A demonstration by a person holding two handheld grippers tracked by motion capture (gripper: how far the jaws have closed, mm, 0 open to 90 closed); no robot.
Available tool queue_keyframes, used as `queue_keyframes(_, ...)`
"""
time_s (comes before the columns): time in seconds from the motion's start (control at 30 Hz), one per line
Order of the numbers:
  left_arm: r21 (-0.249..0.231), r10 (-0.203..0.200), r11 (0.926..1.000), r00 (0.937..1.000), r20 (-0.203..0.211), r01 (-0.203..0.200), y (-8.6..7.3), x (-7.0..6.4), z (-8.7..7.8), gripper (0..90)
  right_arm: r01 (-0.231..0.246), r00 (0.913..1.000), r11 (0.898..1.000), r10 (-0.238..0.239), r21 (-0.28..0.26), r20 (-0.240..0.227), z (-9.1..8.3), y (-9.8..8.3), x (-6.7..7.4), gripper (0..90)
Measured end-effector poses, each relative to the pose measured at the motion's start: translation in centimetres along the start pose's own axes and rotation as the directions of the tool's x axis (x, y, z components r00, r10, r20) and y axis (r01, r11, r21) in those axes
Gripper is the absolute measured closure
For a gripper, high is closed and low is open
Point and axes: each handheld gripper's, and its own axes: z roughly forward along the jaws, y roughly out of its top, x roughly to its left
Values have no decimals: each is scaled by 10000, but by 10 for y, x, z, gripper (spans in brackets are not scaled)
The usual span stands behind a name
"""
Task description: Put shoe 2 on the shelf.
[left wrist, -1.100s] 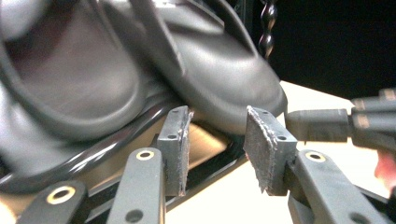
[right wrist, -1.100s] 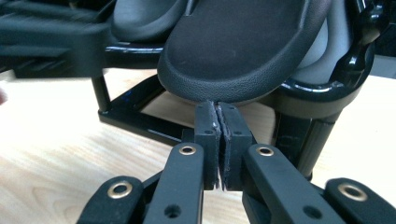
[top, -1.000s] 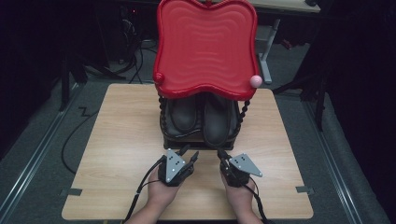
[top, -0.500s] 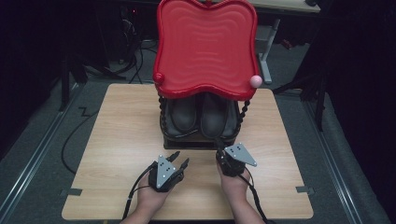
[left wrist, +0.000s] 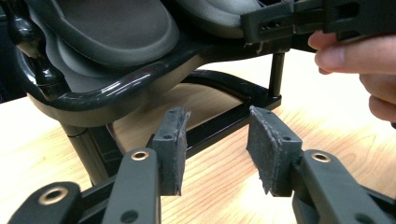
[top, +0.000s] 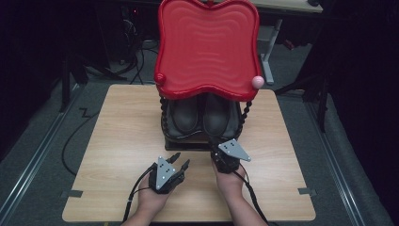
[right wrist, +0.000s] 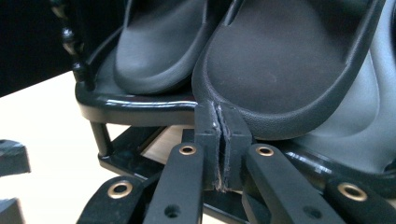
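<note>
A black rack point(top: 164, 123) stands mid-table and carries a pair of dark shoes, the left shoe point(top: 184, 117) and the right shoe point(top: 217, 117), on its lower shelf. A red wavy tray point(top: 207, 47) lies on top. My right gripper point(top: 215, 149) is shut with nothing between its pads point(right wrist: 208, 135). Its tips sit right at the toe of the right shoe point(right wrist: 289, 60), at the shelf rim point(right wrist: 135, 109). My left gripper point(top: 181, 159) stands open a little in front of the rack, and the gap between its pads point(left wrist: 170, 144) is empty. Its view also catches the right gripper point(left wrist: 289, 23).
The wooden table point(top: 122, 141) has free room to either side of the rack. A pink ball point(top: 257, 81) and a red ball point(top: 160, 78) sit at the tray's front corners. Dark floor, cables and a rail surround the table.
My right gripper has moved forward and a little left, up to the shelf's front edge. The left gripper has drawn slightly back from the rack.
</note>
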Motion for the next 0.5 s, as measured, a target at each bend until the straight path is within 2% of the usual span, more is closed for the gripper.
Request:
queue_keyframes(0.23,-193,-51,9998,9996,-293,46,0,3,-3,637,28,9996,10000,-29,32,292,11,8,-7,874)
queue_keyframes(0.5,-386,-112,9992,9973,-725,84,-1,6,-5,710,-116,9990,9997,107,199,423,19,7,-16,873)
